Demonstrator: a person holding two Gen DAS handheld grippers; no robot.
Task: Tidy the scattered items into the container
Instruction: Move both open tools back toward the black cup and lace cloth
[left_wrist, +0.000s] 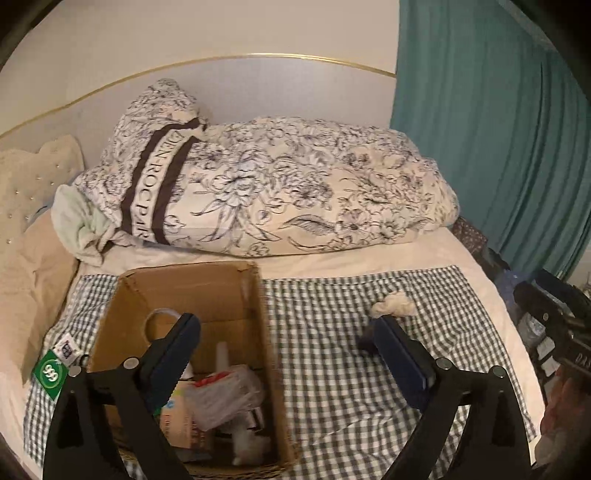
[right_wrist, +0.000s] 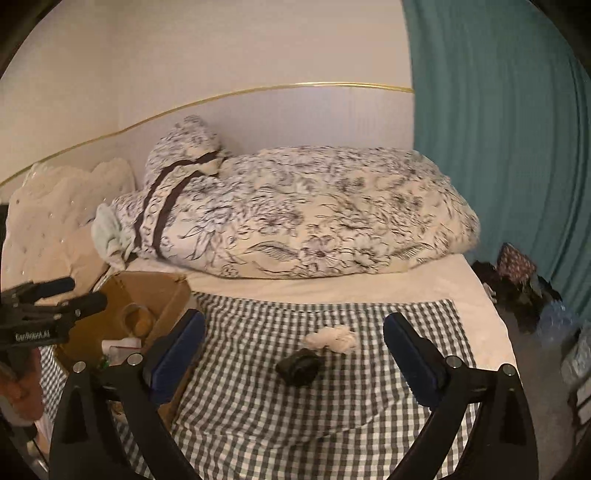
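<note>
Here, both grippers' jaws wide and empty: left gripper (left_wrist: 286, 338) above the cardboard box (left_wrist: 236, 280), right gripper (right_wrist: 293, 334) above the black item (right_wrist: 298, 367) and white wad (right_wrist: 332, 339) on checked cloth (right_wrist: 295, 417).

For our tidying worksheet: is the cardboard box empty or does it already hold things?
Partly filled: the cardboard box holds a tape roll, a plastic bag and cartons.

Floral duvet (left_wrist: 280, 184) heaped on the checked cloth's (left_wrist: 369, 369) far side, beside teal curtain (left_wrist: 491, 129).
</note>
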